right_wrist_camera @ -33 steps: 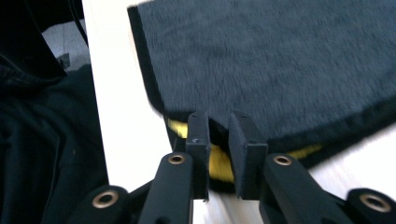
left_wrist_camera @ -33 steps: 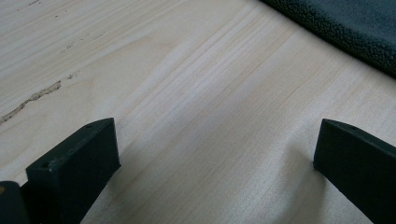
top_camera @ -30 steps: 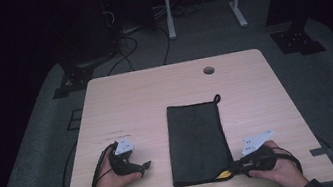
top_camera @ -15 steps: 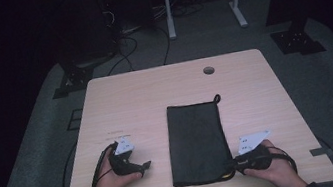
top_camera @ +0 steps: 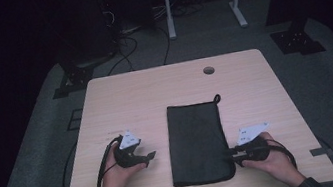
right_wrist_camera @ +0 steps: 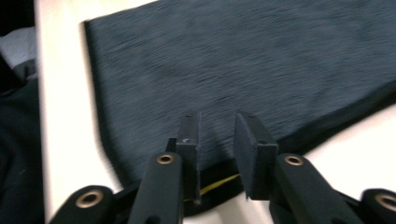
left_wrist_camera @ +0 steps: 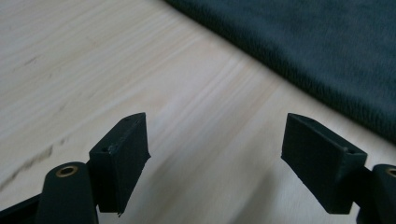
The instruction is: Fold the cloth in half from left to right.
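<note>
Dark folded towel (top_camera: 197, 141), flat and lengthwise on the table's near middle.

Dark grey cloth (top_camera: 197, 141), pale wood table (top_camera: 154, 90)

no text, label, brand, number or sign can be read anywhere; the dark marks on the small white plates at the lower left and lower right of the high view are too small to make out.
</note>
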`<action>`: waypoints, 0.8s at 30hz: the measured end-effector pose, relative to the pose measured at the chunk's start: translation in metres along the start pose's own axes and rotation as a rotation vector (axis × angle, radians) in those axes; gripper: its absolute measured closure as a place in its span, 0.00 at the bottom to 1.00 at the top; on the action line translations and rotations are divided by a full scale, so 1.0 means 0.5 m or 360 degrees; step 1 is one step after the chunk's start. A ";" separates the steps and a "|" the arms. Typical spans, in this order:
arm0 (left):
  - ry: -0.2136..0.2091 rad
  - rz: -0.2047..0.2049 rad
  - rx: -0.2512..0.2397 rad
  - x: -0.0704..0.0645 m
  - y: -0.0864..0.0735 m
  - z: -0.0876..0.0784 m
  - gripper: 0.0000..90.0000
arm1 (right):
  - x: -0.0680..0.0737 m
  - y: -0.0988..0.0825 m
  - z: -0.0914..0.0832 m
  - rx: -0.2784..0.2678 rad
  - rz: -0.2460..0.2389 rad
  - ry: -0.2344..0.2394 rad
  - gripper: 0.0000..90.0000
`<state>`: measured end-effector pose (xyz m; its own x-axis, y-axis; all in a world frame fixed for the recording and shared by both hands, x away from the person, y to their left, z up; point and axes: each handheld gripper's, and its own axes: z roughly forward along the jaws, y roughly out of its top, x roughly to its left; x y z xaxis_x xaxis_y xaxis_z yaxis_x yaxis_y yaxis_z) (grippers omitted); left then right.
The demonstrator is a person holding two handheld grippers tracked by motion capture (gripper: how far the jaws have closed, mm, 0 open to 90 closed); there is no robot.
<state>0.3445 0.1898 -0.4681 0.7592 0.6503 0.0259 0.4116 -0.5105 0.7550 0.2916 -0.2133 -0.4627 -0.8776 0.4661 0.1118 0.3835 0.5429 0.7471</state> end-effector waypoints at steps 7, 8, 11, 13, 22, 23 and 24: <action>-0.0061 -0.0012 -0.0057 0.009 0.044 0.022 0.40 | -0.063 0.032 0.010 -0.0070 0.0067 -0.0100 0.66; -0.0076 -0.0022 -0.0064 0.013 0.050 0.027 0.42 | -0.072 0.037 0.011 -0.0081 0.0077 -0.0111 0.65; -0.0094 -0.0042 -0.0074 0.023 0.071 0.040 0.44 | -0.098 0.053 0.017 -0.0089 0.0098 -0.0144 0.63; -0.0104 -0.0044 -0.0075 0.030 0.085 0.050 0.46 | -0.114 0.063 0.024 -0.0084 0.0094 -0.0171 0.62; -0.0126 -0.0062 -0.0093 0.052 0.142 0.097 0.49 | -0.177 0.099 0.049 -0.0094 0.0121 -0.0245 0.57; -0.0126 -0.0061 -0.0093 0.054 0.148 0.102 0.49 | -0.182 0.103 0.052 -0.0087 0.0124 -0.0254 0.56; -0.0121 -0.0055 -0.0084 0.056 0.154 0.106 0.50 | -0.187 0.107 0.055 -0.0085 0.0119 -0.0266 0.56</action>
<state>0.4241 0.1386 -0.4440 0.7820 0.6213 -0.0492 0.4125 -0.4567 0.7882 0.4020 -0.2086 -0.4514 -0.7855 0.6158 0.0615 0.4265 0.4667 0.7748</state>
